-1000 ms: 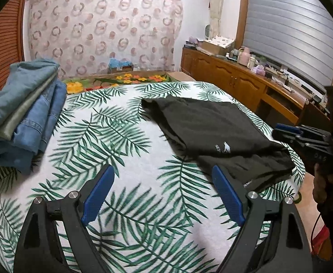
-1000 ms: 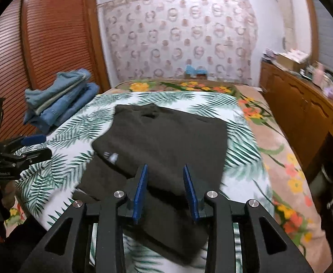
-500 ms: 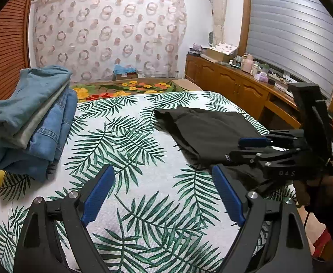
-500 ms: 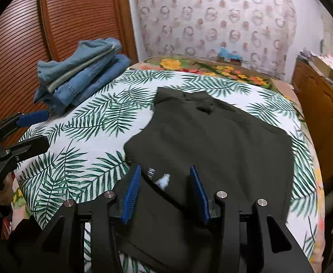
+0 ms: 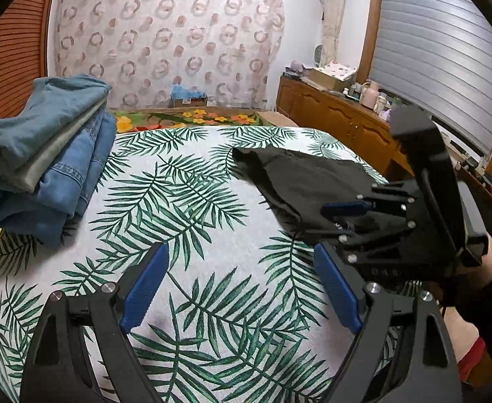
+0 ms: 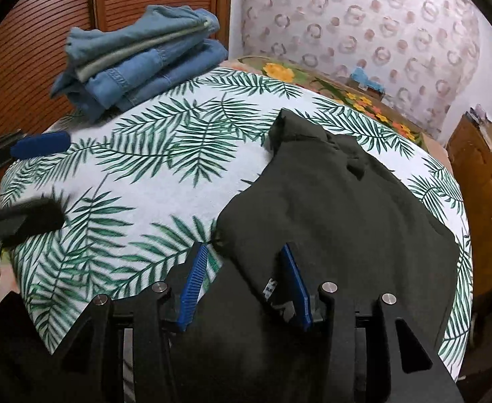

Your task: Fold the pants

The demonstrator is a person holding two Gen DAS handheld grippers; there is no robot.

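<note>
Black pants lie folded on the palm-leaf bedspread, toward its right side; they also show in the left wrist view. My right gripper is open, low over the near left corner of the pants, with the cloth edge between its blue pads. In the left wrist view the right gripper sits at the pants' near edge. My left gripper is open and empty above bare bedspread, left of the pants; it also shows in the right wrist view.
A stack of folded blue jeans lies at the bed's far left, also in the right wrist view. A wooden sideboard with clutter runs along the right. A wooden slatted door stands left, a curtain behind.
My right gripper has moved down and left to the near left corner of the pants and opened wider. My left gripper stayed open, drifting slightly.
</note>
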